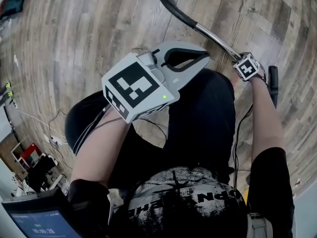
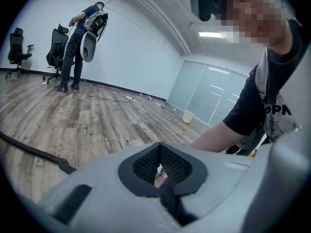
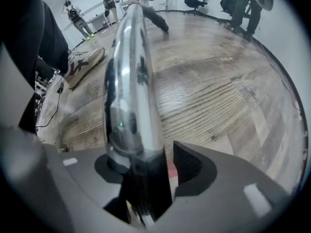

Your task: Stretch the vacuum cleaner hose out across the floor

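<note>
A chrome vacuum tube (image 1: 215,38) runs up-left from my right gripper (image 1: 246,66) into the black hose (image 1: 171,4), which carries on across the wooden floor. In the right gripper view the tube (image 3: 133,81) lies between the jaws of the right gripper (image 3: 155,174); the right-hand pad (image 3: 187,164) stands off it with a gap, so the jaws are open. My left gripper (image 1: 204,58) is held up over my lap, shut and empty. Its own view shows the left gripper (image 2: 159,147) with tips together and a stretch of hose (image 2: 34,152) on the floor at left.
A person with equipment (image 2: 80,38) stands by office chairs (image 2: 17,45) at the far wall, with a cable trailing on the floor. A yellow bin (image 2: 187,116) sits by the glass wall. A shoe (image 3: 82,62) rests near the tube. A screen (image 1: 34,217) is at my lower left.
</note>
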Demonstrator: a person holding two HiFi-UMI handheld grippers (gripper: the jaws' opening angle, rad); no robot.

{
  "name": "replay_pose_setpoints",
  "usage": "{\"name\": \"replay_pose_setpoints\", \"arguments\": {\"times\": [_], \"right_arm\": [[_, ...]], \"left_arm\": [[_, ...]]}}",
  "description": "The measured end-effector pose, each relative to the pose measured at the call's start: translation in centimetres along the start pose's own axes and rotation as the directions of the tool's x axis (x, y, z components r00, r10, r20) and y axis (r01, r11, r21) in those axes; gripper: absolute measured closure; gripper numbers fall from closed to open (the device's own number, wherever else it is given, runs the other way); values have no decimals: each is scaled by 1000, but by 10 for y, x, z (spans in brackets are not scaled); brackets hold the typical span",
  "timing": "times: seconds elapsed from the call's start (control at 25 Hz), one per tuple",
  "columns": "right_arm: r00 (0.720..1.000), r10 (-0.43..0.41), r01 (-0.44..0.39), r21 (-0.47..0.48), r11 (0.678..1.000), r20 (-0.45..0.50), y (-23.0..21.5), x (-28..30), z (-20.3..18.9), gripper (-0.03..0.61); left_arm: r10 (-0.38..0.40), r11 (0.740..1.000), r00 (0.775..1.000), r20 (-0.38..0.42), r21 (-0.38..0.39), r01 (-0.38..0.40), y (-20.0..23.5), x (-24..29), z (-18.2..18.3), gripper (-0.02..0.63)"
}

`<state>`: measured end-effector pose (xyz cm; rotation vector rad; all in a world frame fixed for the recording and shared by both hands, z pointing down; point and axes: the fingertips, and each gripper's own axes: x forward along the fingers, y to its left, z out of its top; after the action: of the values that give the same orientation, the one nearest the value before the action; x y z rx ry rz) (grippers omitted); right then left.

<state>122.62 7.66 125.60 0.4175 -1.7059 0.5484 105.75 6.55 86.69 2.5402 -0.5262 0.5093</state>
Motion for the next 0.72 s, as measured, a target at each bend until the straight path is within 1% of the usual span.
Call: {"name": "replay_pose_setpoints", "arguments": {"times": [0.08,0.12,0.24,0.28,0.32,0.36,0.44,0.48,0.52,0.6,0.64,0.68,0.72], "right_arm": [[999,12,-12,-5,1000,-32,4,2,-6,283],[999,8,-9,-22,1000,-53,6,3,-10,270],[996,-16,9,-73,997,-92,11,7,-24,271],[995,-14,7,-74,997,-95,11,7,-29,272],[996,-1,-5,-63,998,-94,13,7,-32,287],[995,29,-33,-38,999,-91,18,7,-34,262],[989,126,-124,27,992,-84,35,7,-35,273],[986,143,-141,32,990,-84,39,6,-33,280],[988,131,-131,17,991,-87,37,5,-31,296],[993,80,-83,-25,996,-81,28,1,-28,328],[996,59,-62,-40,997,-73,25,-1,-29,355],[996,58,-61,-44,997,-66,26,-3,-31,383],[995,77,-80,-39,996,-65,32,-5,-35,406]], "left_arm": [[-3,1000,1000,5,-9,3,-1,1,2,614],[-5,1000,1000,8,-10,5,-2,2,2,614],[-5,1000,1000,7,9,5,-11,6,2,614],[-3,1000,1000,5,16,3,-13,8,2,614],[0,1000,1000,3,20,0,-14,10,1,614],[1,1000,1000,1,20,-1,-13,10,0,614],[-3,1000,1000,-2,14,3,-10,8,-1,614],[-6,1000,1000,-4,12,6,-8,7,-2,614],[-9,1000,1000,-9,12,9,-6,6,-2,614],[-13,1000,1000,-20,20,14,-4,9,-3,614],[-15,1000,1000,-26,25,16,-6,13,-4,614],[-17,999,999,-30,30,18,-9,17,-4,614],[-19,999,999,-33,34,21,-12,21,-4,614]]}}
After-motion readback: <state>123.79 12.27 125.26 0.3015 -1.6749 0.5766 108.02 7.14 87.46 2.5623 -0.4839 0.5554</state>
